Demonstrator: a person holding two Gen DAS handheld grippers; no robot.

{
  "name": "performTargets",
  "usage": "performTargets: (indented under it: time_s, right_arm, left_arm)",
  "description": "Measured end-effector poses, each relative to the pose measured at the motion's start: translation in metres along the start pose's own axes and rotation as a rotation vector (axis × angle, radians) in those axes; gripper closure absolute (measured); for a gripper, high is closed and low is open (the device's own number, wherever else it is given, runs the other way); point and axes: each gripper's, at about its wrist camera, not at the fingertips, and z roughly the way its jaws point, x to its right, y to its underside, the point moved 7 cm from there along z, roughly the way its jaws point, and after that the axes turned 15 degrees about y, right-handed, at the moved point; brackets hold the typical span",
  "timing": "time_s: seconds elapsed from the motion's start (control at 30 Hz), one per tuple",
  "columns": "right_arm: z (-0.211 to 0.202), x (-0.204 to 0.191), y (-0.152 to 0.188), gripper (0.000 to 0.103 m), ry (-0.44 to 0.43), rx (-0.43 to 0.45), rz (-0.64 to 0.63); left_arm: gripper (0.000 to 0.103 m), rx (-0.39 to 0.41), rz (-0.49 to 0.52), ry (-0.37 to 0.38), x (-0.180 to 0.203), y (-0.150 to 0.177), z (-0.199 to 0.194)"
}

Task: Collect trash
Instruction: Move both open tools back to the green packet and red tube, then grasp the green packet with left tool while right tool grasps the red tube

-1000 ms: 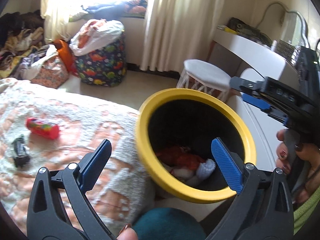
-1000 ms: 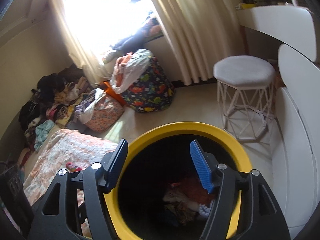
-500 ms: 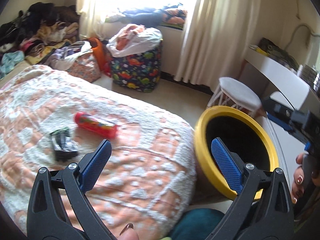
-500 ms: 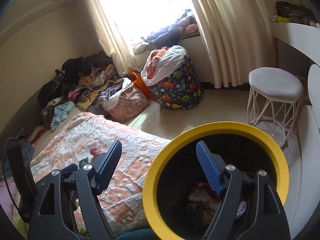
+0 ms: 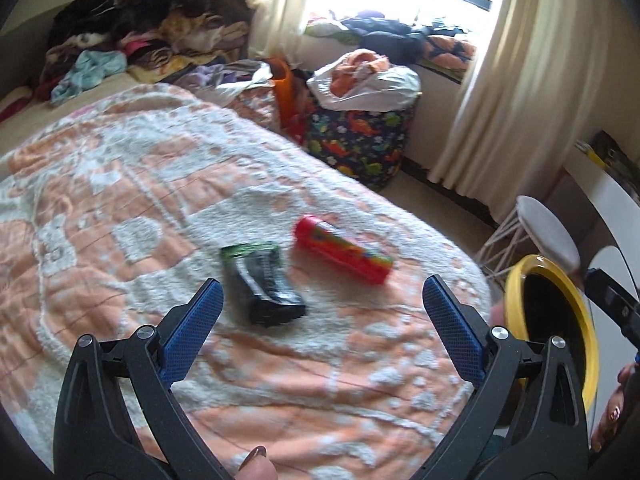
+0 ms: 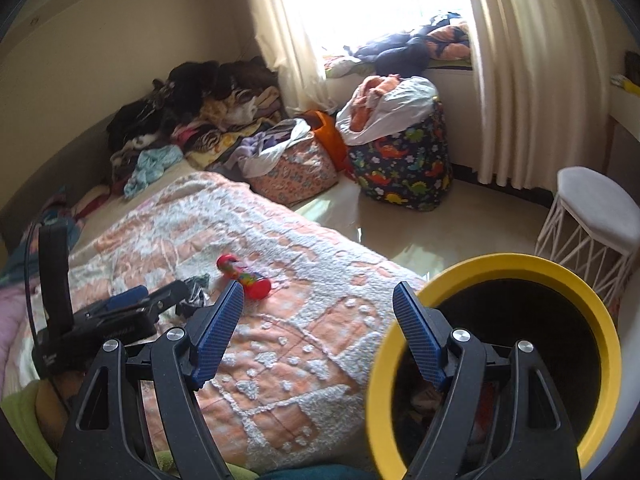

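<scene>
A red candy tube (image 5: 344, 254) and a black-and-green wrapper (image 5: 262, 282) lie side by side on the orange-and-white bedspread (image 5: 120, 208). My left gripper (image 5: 320, 320) hovers open just in front of them, with nothing between its blue pads. The yellow-rimmed bin (image 6: 496, 360) stands beside the bed at the right, with trash inside. My right gripper (image 6: 318, 322) is open and empty over the bed's edge, its right finger against the bin's rim. From the right wrist view the tube (image 6: 244, 274) lies ahead, and the left gripper (image 6: 132, 306) reaches in from the left.
A white stool (image 6: 592, 216) stands behind the bin. A dinosaur-print bag (image 6: 404, 160) and a floral bag (image 6: 292, 168) sit on the floor by the curtain. Clothes are heaped (image 5: 132, 36) at the bed's far end. A white desk (image 5: 612, 196) runs along the right.
Both grippers swung left from over the bin toward the bed. The tube and wrapper now lie centred before the left gripper. The right gripper's jaws stand wider than a second ago.
</scene>
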Motion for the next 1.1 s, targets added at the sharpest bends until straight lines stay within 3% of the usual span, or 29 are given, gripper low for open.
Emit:
performTargets:
  time_s: [0.17,0.27,0.47,0.63,0.73,0.9,0.93,1.03,1.1]
  right_arm:
    - [0.029,-0.035,0.003,0.029,-0.031,-0.043,-0.085]
    - [0.054,-0.055,0.005,0.029,-0.035,-0.078,-0.147]
    - [0.094,-0.086,0.013,0.028,-0.034,-0.139,-0.245]
    - [0.12,-0.107,0.017,0.028,-0.038,-0.171,-0.3]
    - [0.135,-0.117,0.018,0.029,-0.023,-0.185,-0.338]
    - [0.158,-0.134,0.021,0.043,-0.028,-0.21,-0.39]
    - [0.16,-0.137,0.023,0.056,-0.039,-0.218,-0.398]
    - [0.161,-0.141,0.031,0.072,-0.059,-0.23,-0.408]
    - [0.152,-0.14,0.034,0.073,-0.081,-0.221,-0.387]
  left_arm:
    - [0.011,-0.026,-0.091,-0.038,-0.038,0.006,0.007]
    - [0.014,-0.041,-0.174,-0.002,-0.053,0.011,0.015]
    - [0.04,-0.057,-0.268,0.076,-0.064,0.017,0.028]
    - [0.079,-0.079,-0.266,0.082,-0.067,0.022,0.034]
    - [0.083,-0.086,-0.277,0.107,-0.068,0.023,0.035]
    - [0.087,-0.086,-0.267,0.124,-0.066,0.026,0.033]
    - [0.088,-0.087,-0.266,0.128,-0.066,0.026,0.033]
    - [0.089,-0.087,-0.261,0.138,-0.064,0.028,0.03]
    - [0.09,-0.087,-0.253,0.143,-0.061,0.028,0.028]
